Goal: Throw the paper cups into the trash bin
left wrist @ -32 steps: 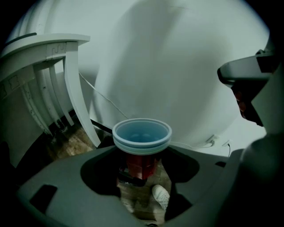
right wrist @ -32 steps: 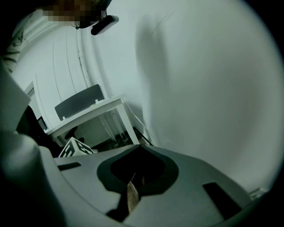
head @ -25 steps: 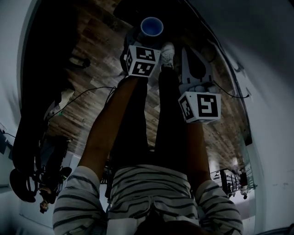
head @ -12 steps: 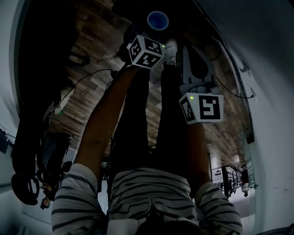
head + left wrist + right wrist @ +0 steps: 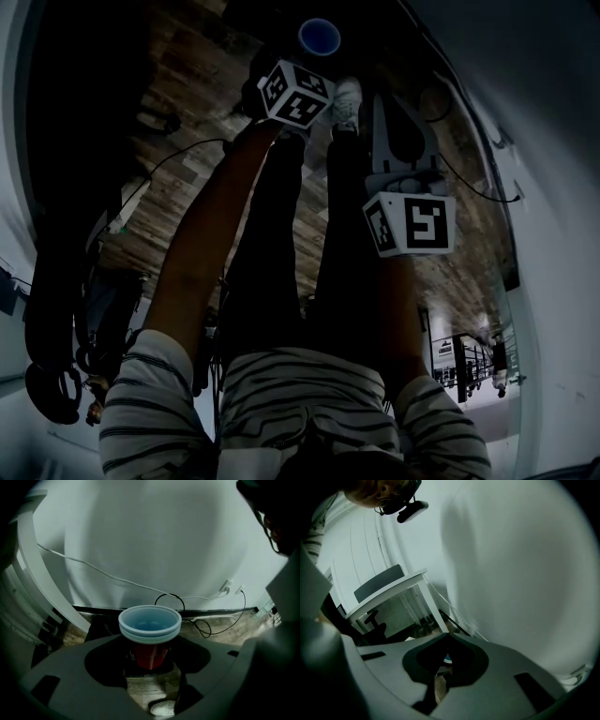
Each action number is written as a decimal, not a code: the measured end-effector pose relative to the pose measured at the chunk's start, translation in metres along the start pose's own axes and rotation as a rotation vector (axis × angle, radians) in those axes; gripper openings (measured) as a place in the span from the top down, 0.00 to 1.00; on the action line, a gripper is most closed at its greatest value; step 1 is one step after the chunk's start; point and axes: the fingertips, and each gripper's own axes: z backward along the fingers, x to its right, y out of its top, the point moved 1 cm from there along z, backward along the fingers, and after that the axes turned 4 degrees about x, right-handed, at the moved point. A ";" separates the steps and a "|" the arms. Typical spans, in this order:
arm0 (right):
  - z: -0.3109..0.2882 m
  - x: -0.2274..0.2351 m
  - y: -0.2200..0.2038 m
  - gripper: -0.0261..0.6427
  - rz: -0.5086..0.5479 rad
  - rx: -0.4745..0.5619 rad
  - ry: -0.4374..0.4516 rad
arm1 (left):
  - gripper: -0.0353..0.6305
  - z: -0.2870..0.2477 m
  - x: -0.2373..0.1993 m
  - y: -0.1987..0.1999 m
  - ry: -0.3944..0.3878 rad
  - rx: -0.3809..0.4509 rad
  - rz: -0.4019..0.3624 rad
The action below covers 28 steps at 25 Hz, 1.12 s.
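— Any lettering to read?
— Only square black-and-white markers on the left cube and the right cube; no words.
— Where are the paper cups?
— Clamped upright in the left gripper, at the top centre of the head view. They are red-bodied with pale blue insides, and two stacked rims show.
— Changed from a second ago?
— The cups and the left cube sit higher in the frame, and the cube has turned. The right gripper has barely shifted; its jaws are pressed together on nothing.
— Anything unclear?
— The head view is dark, and only the cups' blue mouth shows past the gripper there. Below the right jaw tips a blue speck shows, too small to identify. A white shoe stands on the wooden floor.
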 end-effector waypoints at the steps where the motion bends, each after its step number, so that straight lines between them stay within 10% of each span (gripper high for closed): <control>1: -0.001 0.001 -0.001 0.94 0.000 -0.002 0.002 | 0.49 -0.003 0.000 -0.002 -0.001 -0.004 0.000; 28: -0.008 0.023 -0.016 0.94 -0.022 -0.038 -0.005 | 0.49 -0.067 -0.001 -0.022 -0.035 -0.113 -0.028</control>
